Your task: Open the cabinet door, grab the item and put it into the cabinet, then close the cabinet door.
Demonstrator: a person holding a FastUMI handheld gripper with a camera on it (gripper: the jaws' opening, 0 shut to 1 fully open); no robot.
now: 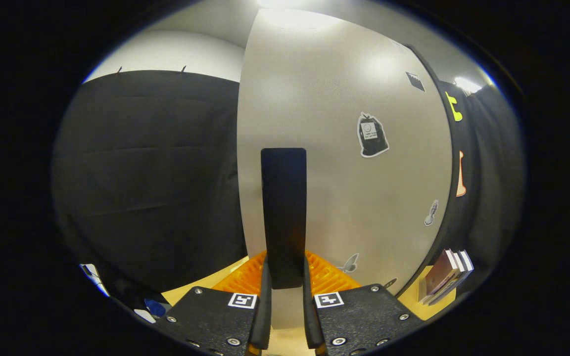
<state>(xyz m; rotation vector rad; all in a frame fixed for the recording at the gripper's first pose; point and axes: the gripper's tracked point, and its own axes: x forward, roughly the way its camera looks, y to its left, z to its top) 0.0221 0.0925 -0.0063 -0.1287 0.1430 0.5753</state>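
Note:
A tall black handle (283, 212) stands upright on the pale grey cabinet door (344, 163), close in front of me. My gripper (285, 277) is shut on the handle's lower end, with one finger pressing each side of it. The door carries several stickers (372, 135) and fills the space ahead and to the right of the fingers. An orange ribbed thing (322, 274) lies on the yellow tabletop (206, 282) just behind the handle, partly hidden by the fingers.
Black cloth wall hangs to the left of the door and beyond its right edge. A stack of books (446, 277) lies on the tabletop to the right of the door. Small blue and white objects (154, 307) lie at the lower left.

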